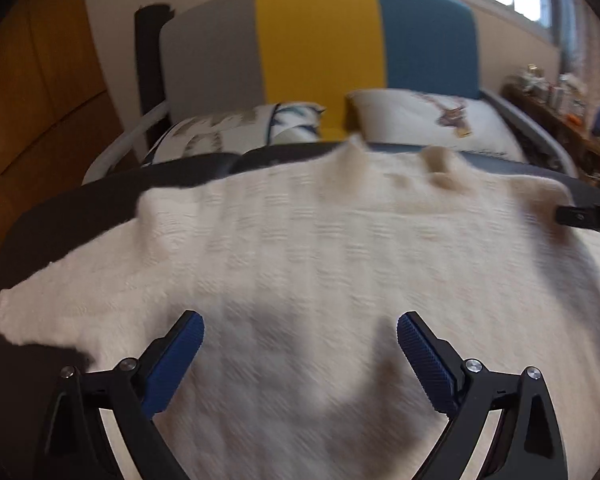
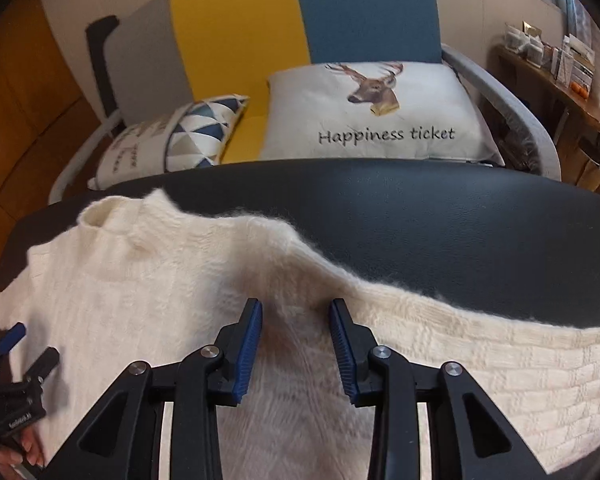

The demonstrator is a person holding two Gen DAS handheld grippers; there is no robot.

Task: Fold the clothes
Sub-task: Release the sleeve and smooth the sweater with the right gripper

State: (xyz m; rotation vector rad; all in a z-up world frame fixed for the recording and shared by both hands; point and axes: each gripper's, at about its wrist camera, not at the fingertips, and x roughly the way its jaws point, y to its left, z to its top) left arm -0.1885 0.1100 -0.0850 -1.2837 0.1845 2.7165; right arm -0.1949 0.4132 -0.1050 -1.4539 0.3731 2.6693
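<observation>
**Cream sweater spread on a dark worktop, right gripper pinching a fold**

A cream knitted sweater (image 2: 148,292) lies spread across a dark, leather-like worktop (image 2: 440,216), its collar (image 2: 112,220) toward the far edge on the left of the right wrist view. A sleeve runs off to the right along the near side of the worktop.

The right gripper (image 2: 296,340) is low over the sweater near its shoulder. Its jaws are partly closed, with a raised ridge of knit bunched between the blue pads (image 2: 248,356); the fabric fills the gap and looks pinched, though a firm clamp cannot be confirmed.

The left gripper (image 1: 300,356) hovers above the body of the sweater (image 1: 320,260), jaws wide apart and nothing between them. Its shadow falls on the knit just ahead of the pads. The left wrist view is blurred. In the right wrist view this gripper (image 2: 24,344) shows at the left edge, held in a hand (image 2: 24,450).

Beyond the worktop stands a grey, yellow and blue chair (image 2: 260,32) holding a deer cushion (image 2: 376,112) printed "Happiness ticket" and a triangle-patterned cushion (image 2: 180,136). A cluttered shelf (image 2: 552,68) lies at far right.
</observation>
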